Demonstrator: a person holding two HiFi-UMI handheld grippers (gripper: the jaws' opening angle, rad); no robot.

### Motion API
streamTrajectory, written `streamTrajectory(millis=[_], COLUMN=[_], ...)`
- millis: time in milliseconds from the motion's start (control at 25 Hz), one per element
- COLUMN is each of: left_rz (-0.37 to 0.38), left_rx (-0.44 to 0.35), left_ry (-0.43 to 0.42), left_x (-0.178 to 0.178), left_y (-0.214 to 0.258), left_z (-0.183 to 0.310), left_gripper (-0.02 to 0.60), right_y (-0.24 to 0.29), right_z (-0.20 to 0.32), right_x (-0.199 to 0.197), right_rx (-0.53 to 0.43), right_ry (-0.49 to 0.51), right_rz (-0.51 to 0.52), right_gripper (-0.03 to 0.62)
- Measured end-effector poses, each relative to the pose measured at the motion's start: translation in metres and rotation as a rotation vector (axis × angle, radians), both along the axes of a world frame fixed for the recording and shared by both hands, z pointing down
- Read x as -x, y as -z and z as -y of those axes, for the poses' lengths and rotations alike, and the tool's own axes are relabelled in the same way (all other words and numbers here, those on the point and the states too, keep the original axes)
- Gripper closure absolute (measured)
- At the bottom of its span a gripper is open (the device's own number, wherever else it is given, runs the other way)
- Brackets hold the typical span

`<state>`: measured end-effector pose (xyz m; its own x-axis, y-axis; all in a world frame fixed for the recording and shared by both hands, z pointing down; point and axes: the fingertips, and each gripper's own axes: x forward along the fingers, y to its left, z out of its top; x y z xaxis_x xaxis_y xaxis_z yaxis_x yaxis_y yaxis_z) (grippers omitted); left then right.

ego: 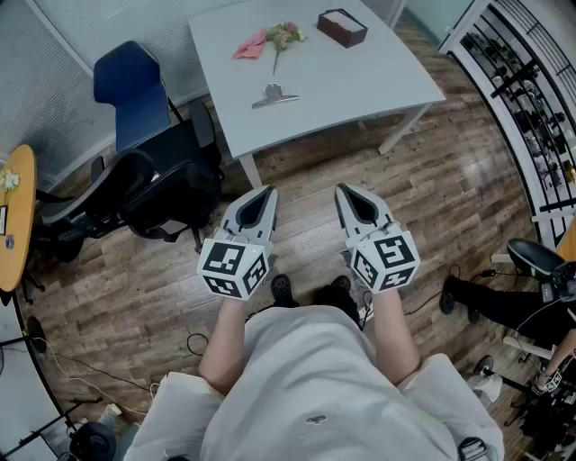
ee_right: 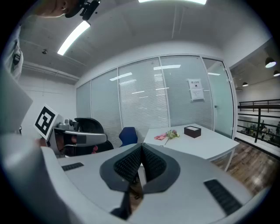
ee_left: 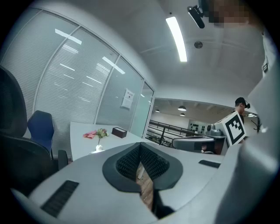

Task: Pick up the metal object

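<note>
A silvery metal clip (ego: 274, 95) lies on the white table (ego: 360, 76), near its front edge. Both grippers hover over the wooden floor in front of the table, well short of the clip. My left gripper (ego: 266, 194) is shut with nothing between its jaws, and its tip shows in its own view (ee_left: 140, 146). My right gripper (ego: 343, 192) is also shut and empty, with its tip (ee_right: 141, 148) in the right gripper view. The clip (ee_left: 99, 148) shows small and far off in the left gripper view.
On the table lie a pink cloth (ego: 251, 45), a small flower sprig (ego: 283, 38) and a dark brown box (ego: 342, 27). A blue chair (ego: 133, 90) and a black office chair (ego: 153, 194) stand left of the table. A black railing (ego: 526, 99) runs along the right.
</note>
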<state>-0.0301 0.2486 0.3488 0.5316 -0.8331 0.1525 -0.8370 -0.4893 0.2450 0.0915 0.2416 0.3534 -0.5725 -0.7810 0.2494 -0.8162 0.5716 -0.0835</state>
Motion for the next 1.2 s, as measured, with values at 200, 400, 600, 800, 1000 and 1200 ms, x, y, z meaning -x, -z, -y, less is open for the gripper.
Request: streamTrajectory(millis=[200,400,600,800,1000,1200], left_rz=[0.005,0.008,0.013,0.023,0.031,0.027], left_rx=[-0.004,-0.008,-0.016,-0.02,-0.012,-0.004], left_ry=[-0.004,-0.011,-0.016,-0.029,-0.034,-0.033], left_x=[0.007,0.012,0.016,0.019,0.021,0.022], left_y=[0.002,0.004,0.004,0.002,-0.006,-0.009], left_z=[-0.001,-0.003,-0.006,-0.013,-0.019,-0.021], left_gripper=[0.561,0.561,0.561,0.561,0.56,0.56], right_y=[0.001,0.004,0.003,-0.002,-0.011,-0.014], right_z=[-0.003,-0.005,-0.005,-0.013,-0.021,-0.025], right_x=[0.01,0.018,0.018,0.017,0.019,0.023], right_rx=[-0.004,-0.016,-0.011,-0.004,0.02,0.033], right_ry=[0.006,0.004,-0.04,-0.071,-0.084,-0.077], right_rz=[-0.006,-0.024,0.011,0.006,0.002,0.0], right_gripper=[0.591,0.591,0.589,0.588,0.586,0.586])
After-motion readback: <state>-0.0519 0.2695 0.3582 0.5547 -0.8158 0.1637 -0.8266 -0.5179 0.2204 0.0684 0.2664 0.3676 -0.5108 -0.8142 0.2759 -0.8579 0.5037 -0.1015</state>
